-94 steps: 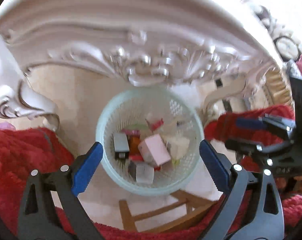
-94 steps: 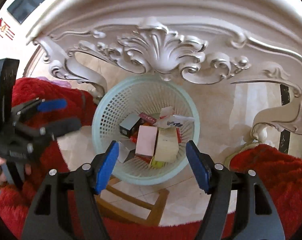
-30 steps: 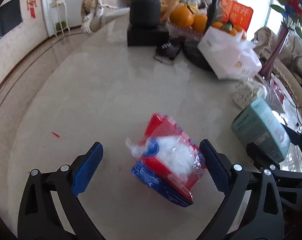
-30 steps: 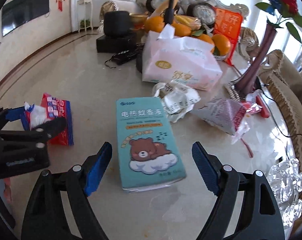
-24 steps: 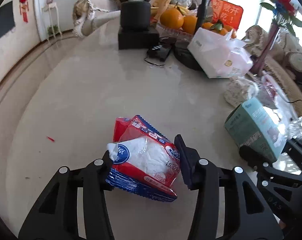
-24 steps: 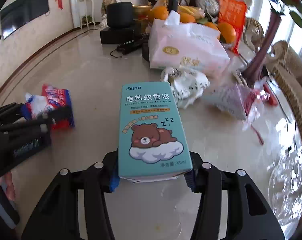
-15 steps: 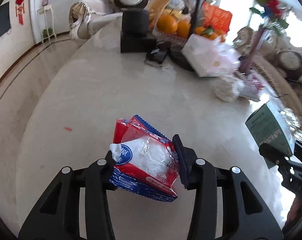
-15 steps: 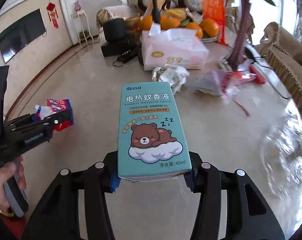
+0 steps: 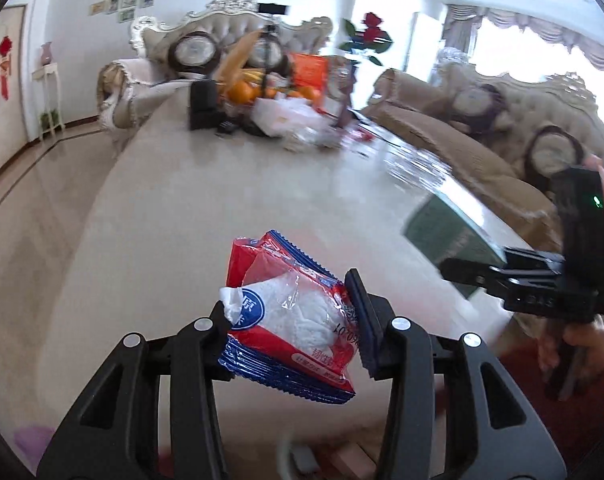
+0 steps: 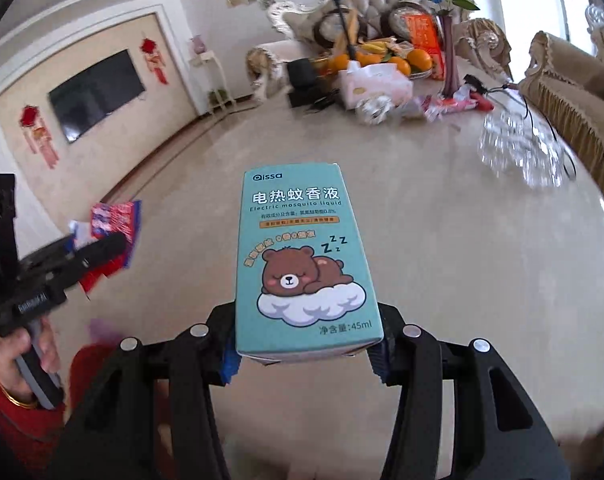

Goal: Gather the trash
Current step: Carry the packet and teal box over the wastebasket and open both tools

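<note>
Teal box (image 9: pixel 442 236) beside right claw (image 9: pixel 462 270) (blurred, edges indistinct)

Left tool (image 9: pixel 291 330) and right tool (image 10: pixel 304 354): black frames, silver screws, blue pads. Person's sleeve (image 10: pixel 17 420): red, gold bangle (image 10: pixel 15 400) at cuff.

Packet (image 9: pixel 289 316) seemingly left of carton (image 10: pixel 306 264)
</note>
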The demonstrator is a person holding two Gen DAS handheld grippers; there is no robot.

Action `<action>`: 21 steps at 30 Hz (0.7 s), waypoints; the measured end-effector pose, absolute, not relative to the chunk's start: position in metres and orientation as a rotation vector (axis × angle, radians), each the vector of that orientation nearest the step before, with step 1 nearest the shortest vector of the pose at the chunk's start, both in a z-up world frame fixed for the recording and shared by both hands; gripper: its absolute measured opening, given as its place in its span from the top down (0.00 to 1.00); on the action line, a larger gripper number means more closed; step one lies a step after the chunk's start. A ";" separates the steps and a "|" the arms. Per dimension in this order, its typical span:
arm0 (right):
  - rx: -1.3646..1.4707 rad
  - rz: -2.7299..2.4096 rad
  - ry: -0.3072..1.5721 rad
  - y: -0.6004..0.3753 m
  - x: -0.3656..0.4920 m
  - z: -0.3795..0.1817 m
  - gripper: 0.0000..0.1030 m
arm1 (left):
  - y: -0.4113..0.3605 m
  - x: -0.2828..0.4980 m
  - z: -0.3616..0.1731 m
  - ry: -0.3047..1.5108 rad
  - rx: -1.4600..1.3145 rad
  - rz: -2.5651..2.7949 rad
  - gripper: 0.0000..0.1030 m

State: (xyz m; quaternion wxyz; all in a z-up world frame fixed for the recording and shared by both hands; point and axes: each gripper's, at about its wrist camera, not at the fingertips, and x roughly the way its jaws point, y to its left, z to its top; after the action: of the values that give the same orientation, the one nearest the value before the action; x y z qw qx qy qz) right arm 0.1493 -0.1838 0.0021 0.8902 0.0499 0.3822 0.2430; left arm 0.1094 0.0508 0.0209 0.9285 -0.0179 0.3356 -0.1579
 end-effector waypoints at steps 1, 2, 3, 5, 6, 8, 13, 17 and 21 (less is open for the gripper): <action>0.077 0.517 0.791 -0.184 0.128 0.004 0.53 | 0.046 0.094 0.017 0.694 -0.031 -0.331 0.57; 0.065 0.520 0.789 -0.185 0.117 0.004 0.53 | 0.040 0.075 0.011 0.707 -0.015 -0.335 0.57; 0.052 0.525 0.790 -0.187 0.100 0.006 0.53 | 0.035 0.062 0.004 0.722 0.002 -0.338 0.57; 0.041 0.533 0.801 -0.190 0.081 0.004 0.53 | 0.027 0.038 -0.014 0.779 0.013 -0.349 0.57; 0.034 0.532 0.811 -0.191 0.072 0.001 0.53 | 0.025 0.031 -0.023 0.804 -0.006 -0.359 0.57; 0.026 0.534 0.854 -0.191 0.057 -0.010 0.53 | 0.021 0.019 -0.045 0.871 -0.046 -0.371 0.57; 0.000 0.516 1.006 -0.180 0.043 -0.064 0.53 | 0.019 0.009 -0.092 1.002 -0.095 -0.355 0.57; -0.008 0.476 1.185 -0.173 0.064 -0.123 0.53 | 0.018 0.020 -0.140 1.154 -0.149 -0.364 0.57; -0.009 0.439 1.298 -0.164 0.085 -0.167 0.53 | 0.010 0.035 -0.174 1.242 -0.125 -0.356 0.57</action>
State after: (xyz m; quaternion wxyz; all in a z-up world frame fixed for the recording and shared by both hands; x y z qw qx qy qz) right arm 0.0846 -0.1639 -0.1667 0.7744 -0.0043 0.5993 0.2028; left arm 0.0347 0.0100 -0.1737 0.7965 -0.0582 0.5784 -0.1659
